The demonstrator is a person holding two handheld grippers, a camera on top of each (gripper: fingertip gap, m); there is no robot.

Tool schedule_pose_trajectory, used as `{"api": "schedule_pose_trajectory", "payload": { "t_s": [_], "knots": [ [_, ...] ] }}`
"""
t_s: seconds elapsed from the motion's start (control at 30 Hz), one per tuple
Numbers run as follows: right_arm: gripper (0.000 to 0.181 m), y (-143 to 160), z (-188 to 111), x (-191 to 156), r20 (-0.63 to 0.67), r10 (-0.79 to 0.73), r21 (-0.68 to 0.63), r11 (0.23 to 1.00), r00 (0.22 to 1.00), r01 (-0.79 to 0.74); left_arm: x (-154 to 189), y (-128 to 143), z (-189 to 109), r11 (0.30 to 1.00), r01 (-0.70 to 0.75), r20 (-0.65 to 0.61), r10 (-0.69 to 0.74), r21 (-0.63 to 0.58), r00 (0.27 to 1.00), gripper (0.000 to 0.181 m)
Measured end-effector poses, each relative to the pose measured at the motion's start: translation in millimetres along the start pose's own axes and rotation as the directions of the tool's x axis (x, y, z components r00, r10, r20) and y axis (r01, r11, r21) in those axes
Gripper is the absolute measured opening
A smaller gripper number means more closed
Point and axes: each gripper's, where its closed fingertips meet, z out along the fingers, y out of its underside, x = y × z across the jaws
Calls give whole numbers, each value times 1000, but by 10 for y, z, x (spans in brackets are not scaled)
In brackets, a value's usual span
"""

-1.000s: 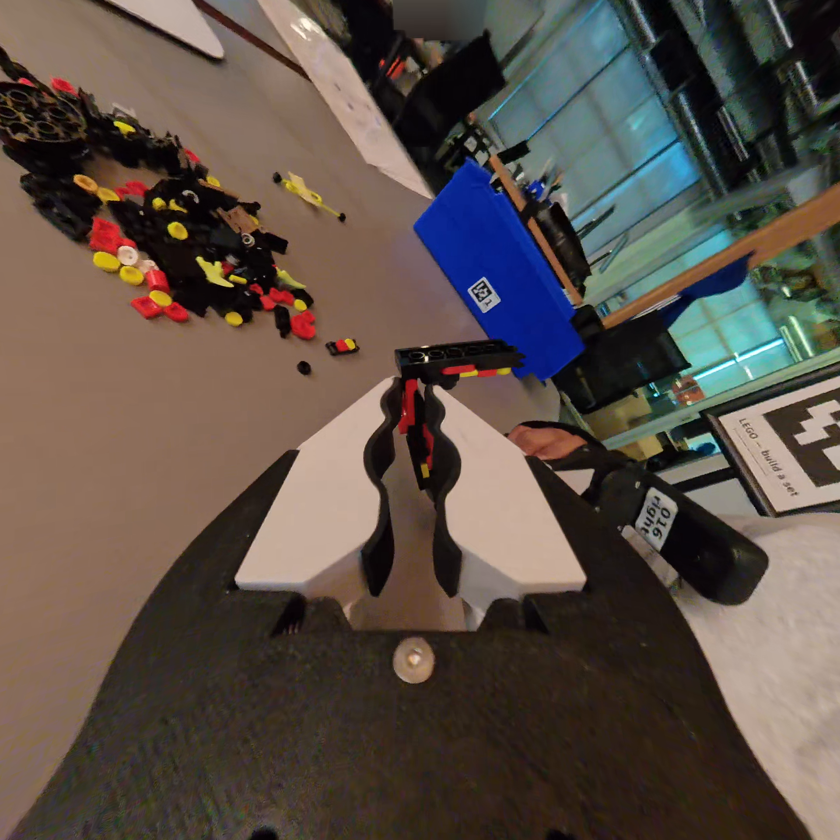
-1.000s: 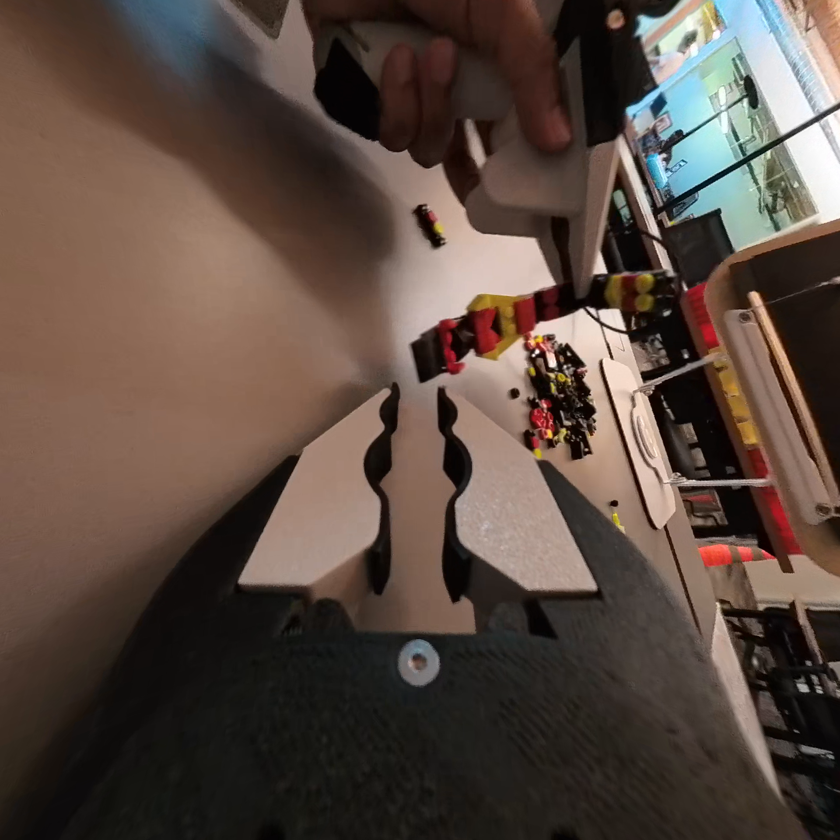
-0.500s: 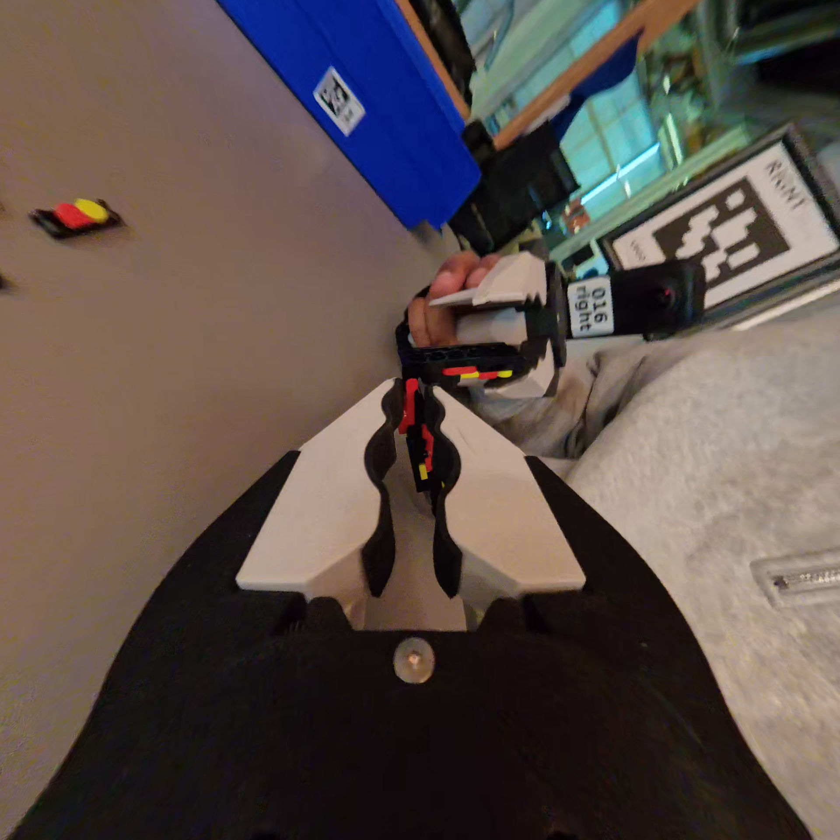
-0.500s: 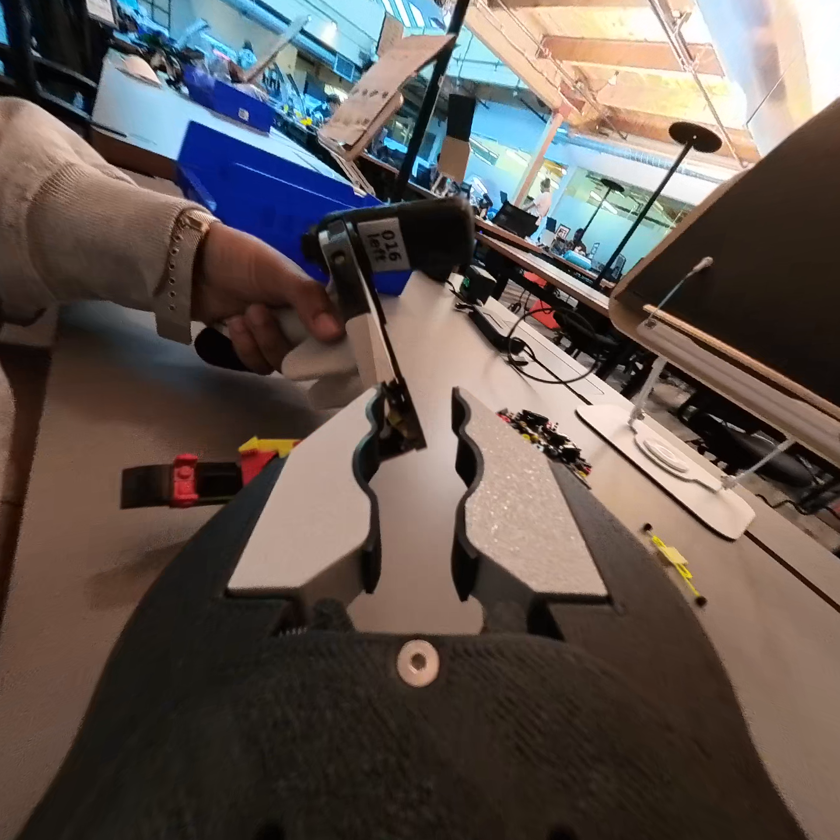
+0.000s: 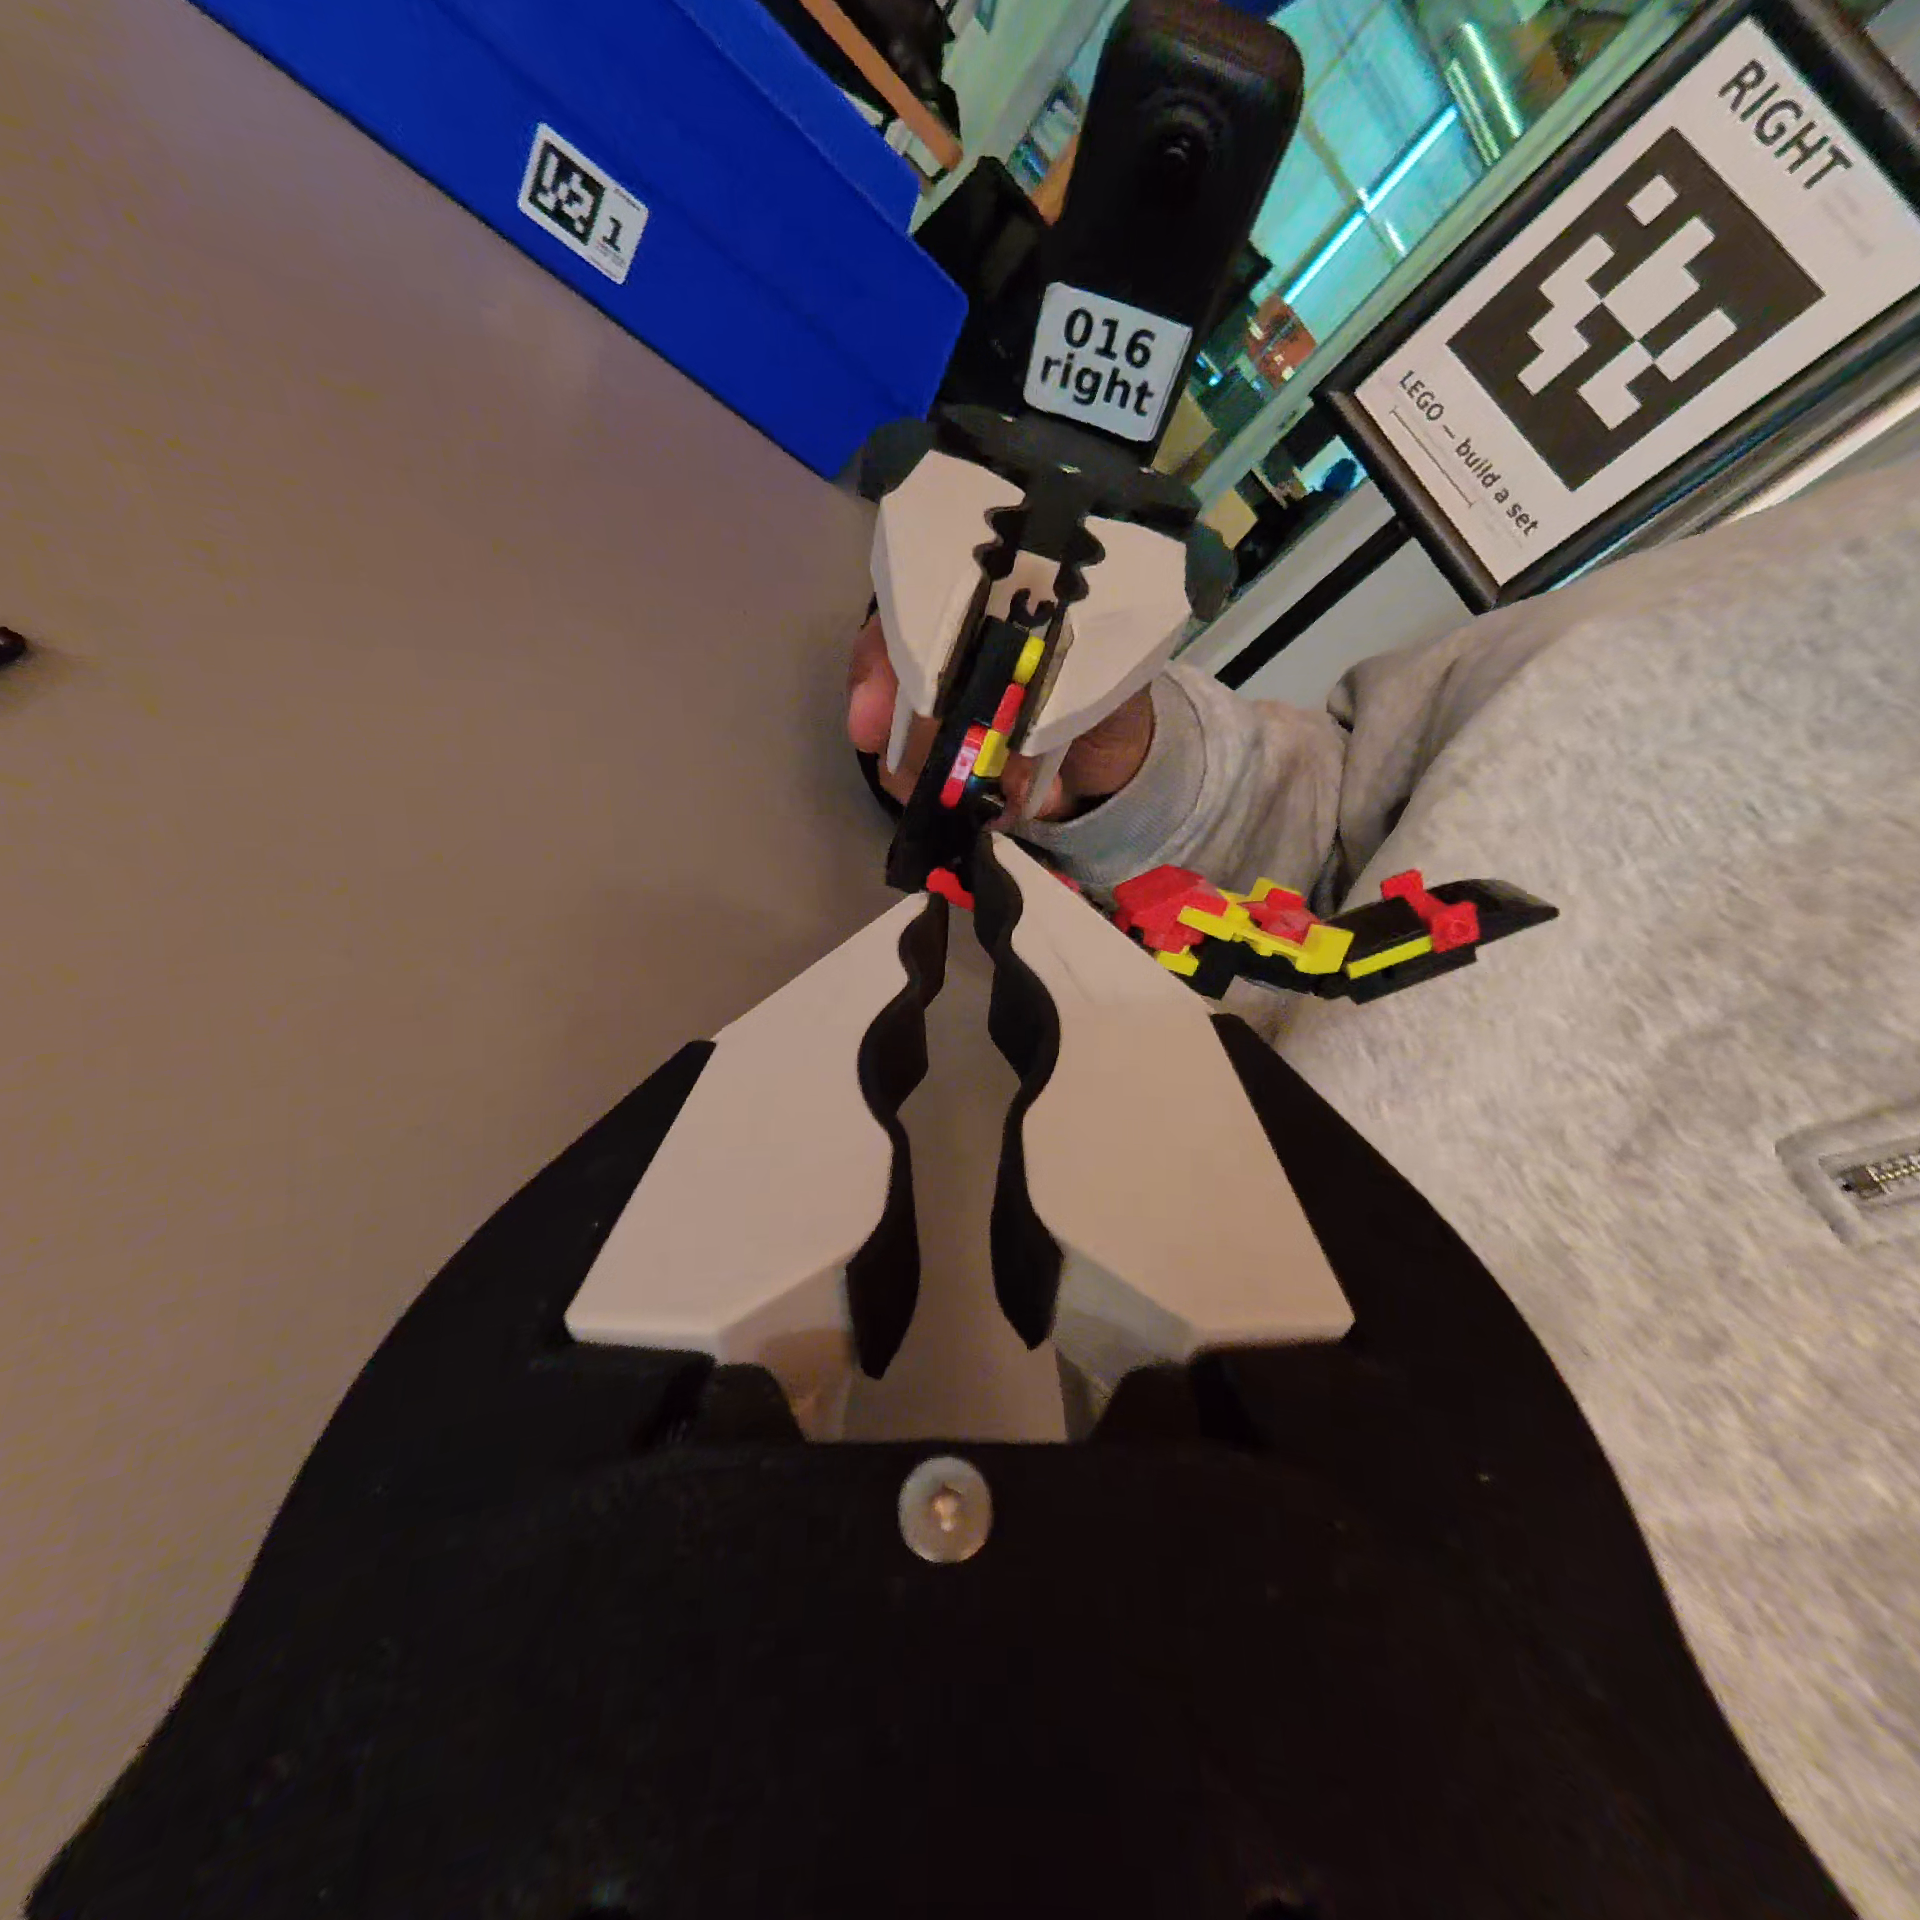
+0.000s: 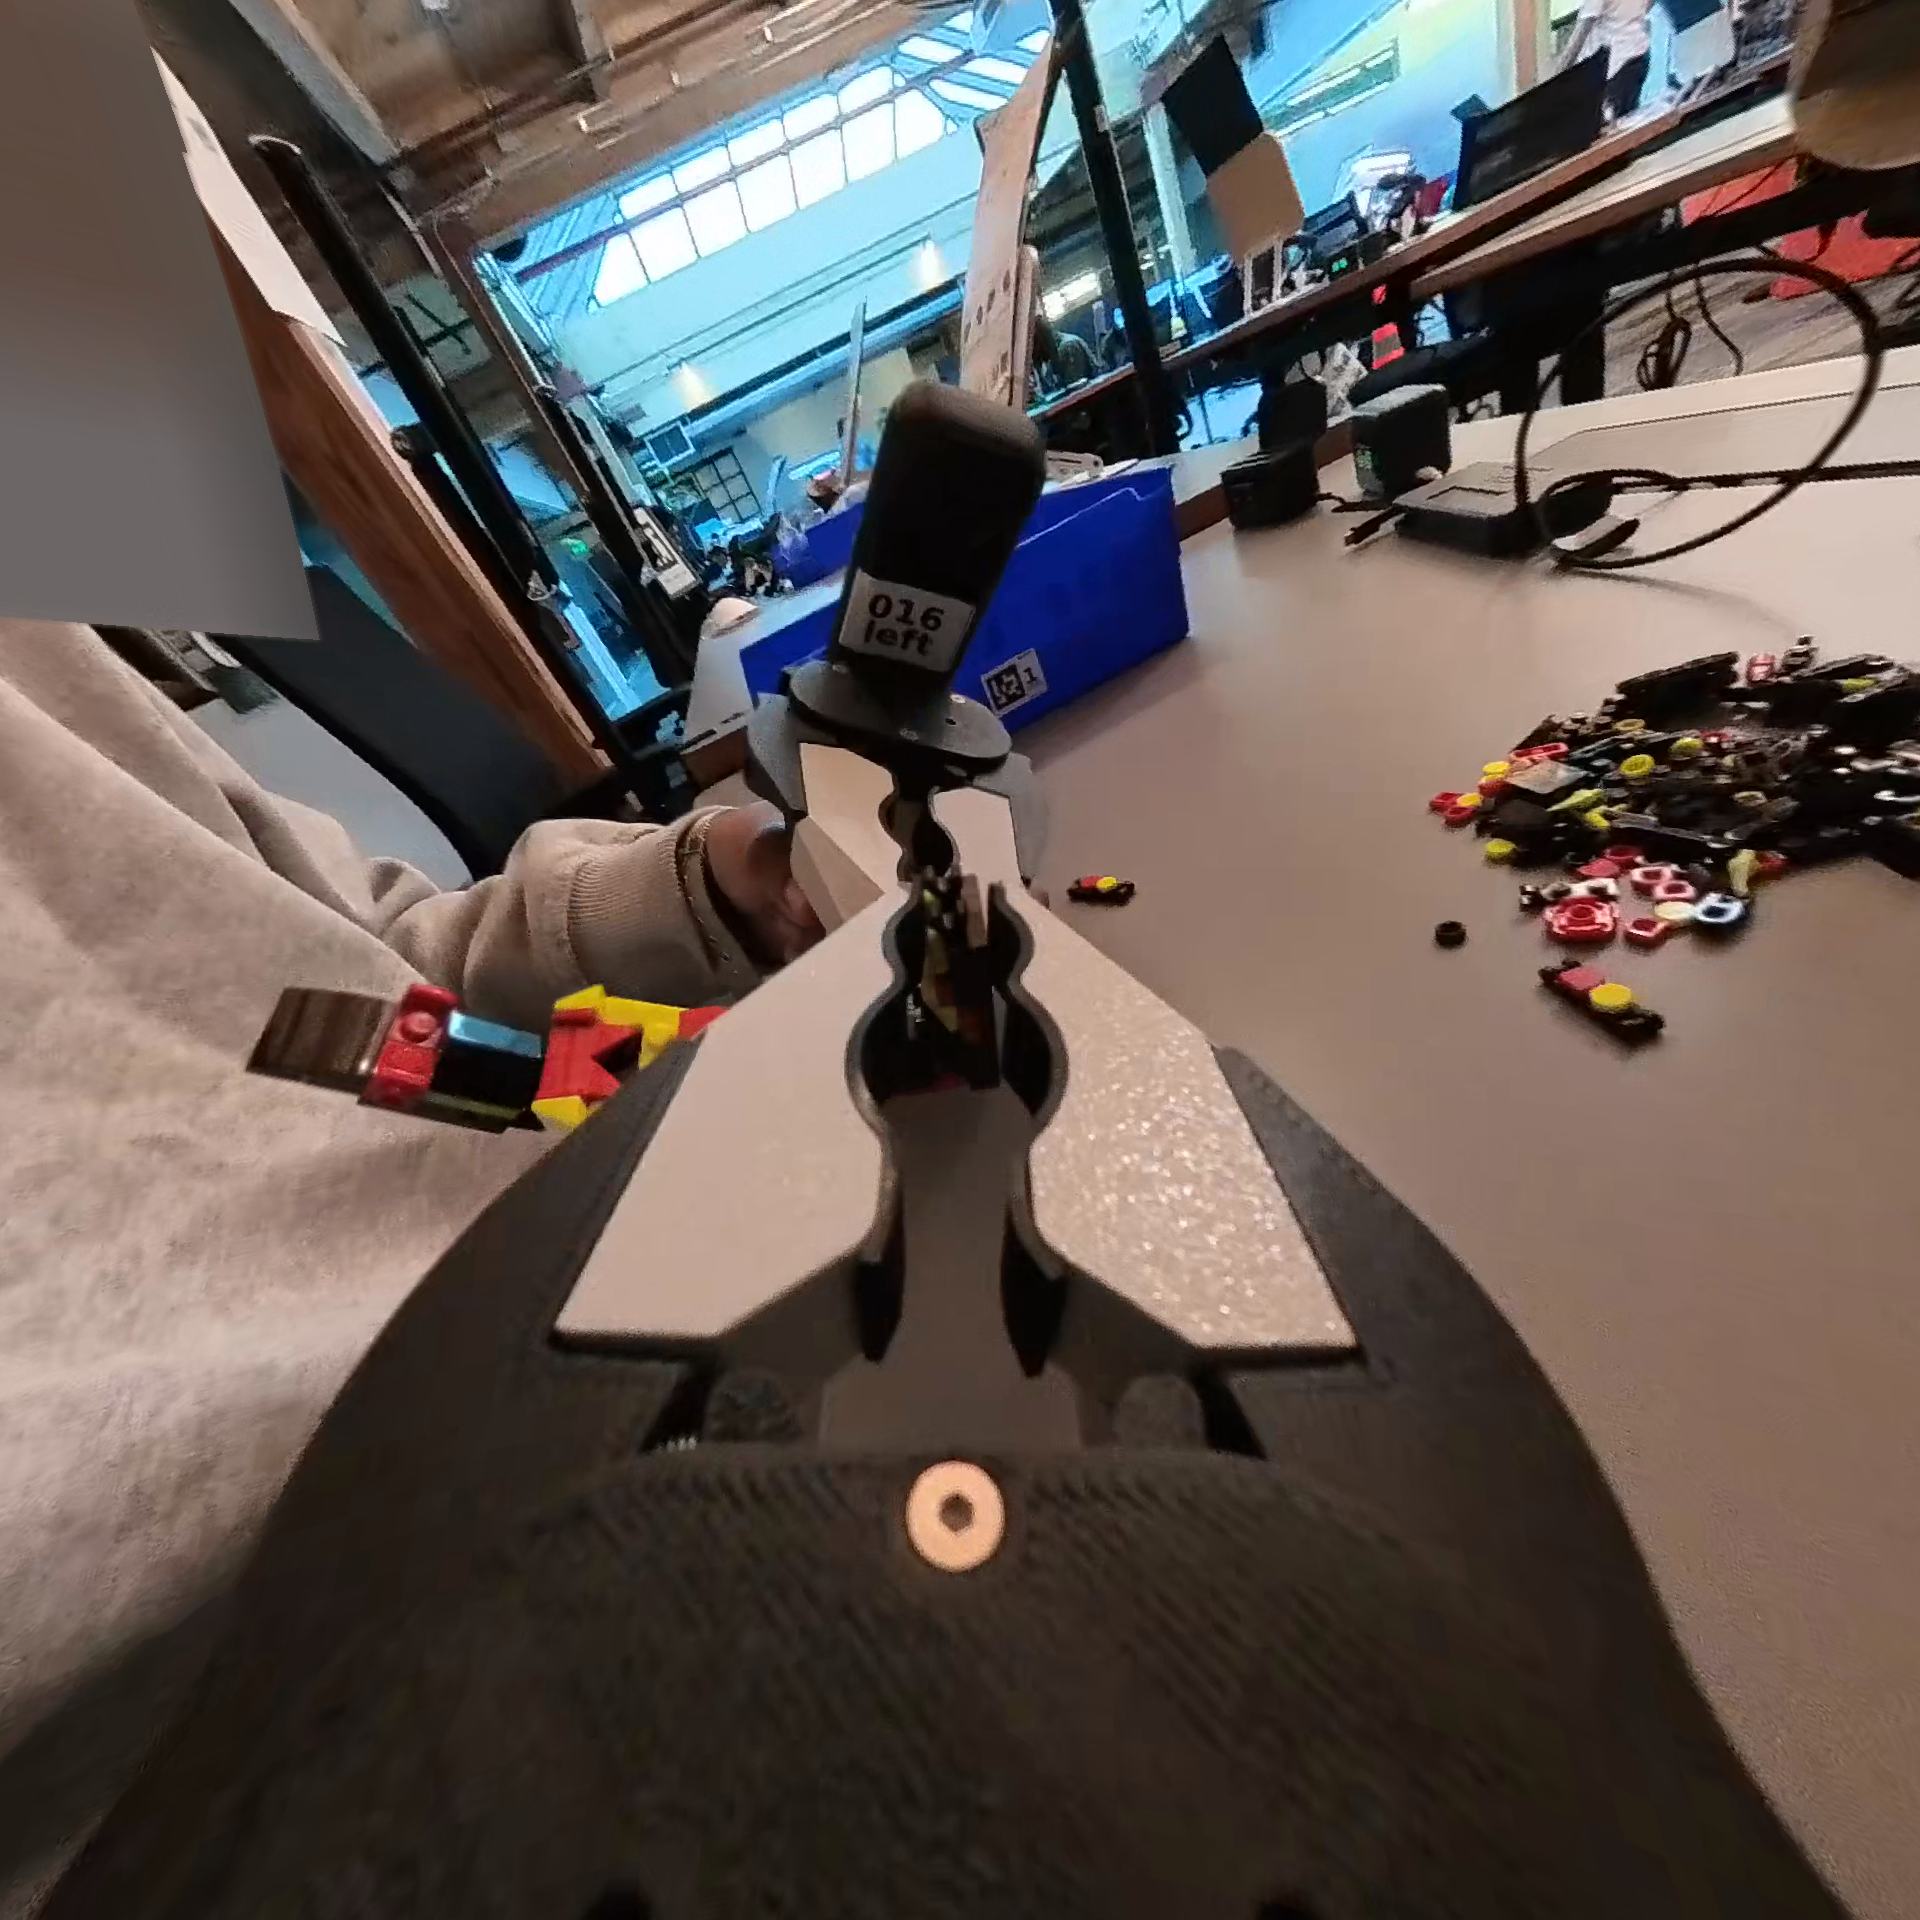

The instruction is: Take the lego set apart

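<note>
Left wrist view: the left gripper (image 5: 961,894), white fingers with wavy black pads, has its tips pinched on the near end of a black, red and yellow lego assembly (image 5: 977,743); farther back the pads stand a little apart.
Right gripper: the white-fingered right gripper (image 5: 971,769) faces the left one tip to tip, its fingers clamped on the other end of the same narrow strip of bricks.
Lego wing: a longer black, red and yellow arm of the assembly (image 5: 1320,935) sticks out sideways over the person's grey sweatshirt (image 5: 1662,935), held above the counter.
Right wrist view: the strip (image 6: 951,977) sits between the right gripper's black pads (image 6: 1013,956); the fingers are closed on it at the tips, and the left gripper (image 6: 920,831) meets it from beyond.
Hands: a hand in a grey cuff (image 6: 758,883) grips the left tool's handle.
Counter: a plain grey-brown counter (image 6: 1351,1039) carries a heap of loose black, red and yellow lego pieces (image 6: 1704,810) well to the right, with a few strays (image 6: 1600,1003) nearer.
Room: a blue plastic bin (image 6: 1081,592) with a square marker sticker stands at the counter's far edge; black cables and boxes (image 6: 1507,499) lie beyond; a framed black-and-white marker sign (image 5: 1621,301) stands close by; large windows behind.
</note>
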Motion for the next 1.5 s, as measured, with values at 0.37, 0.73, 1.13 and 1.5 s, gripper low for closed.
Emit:
{"api": "schedule_pose_trajectory", "payload": {
  "t_s": [0.37, 0.73, 1.13, 1.5],
  "knots": [
    [7, -45, -17, 112, -199, -251, -22, 968, 947, 252, -71, -18, 80, 971, 234, -67, -230, 52, 971, 59],
    [9, -41, -10, 75, -149, -170, 2, 985, 974, 172, 1, 50, 136, 988, 151, -54, -151, 8, 987, 22],
    [10, -159, -96, 56, 179, 378, 129, 906, 908, -402, 76, 95, 132, 999, -19, -16, 19, -36, 1000, 14],
    [11, -34, -85, 131, 317, 658, 35, 712, 683, -701, 47, 222, 83, 994, -24, -19, 22, -106, 1000, 13]
  ]
}}
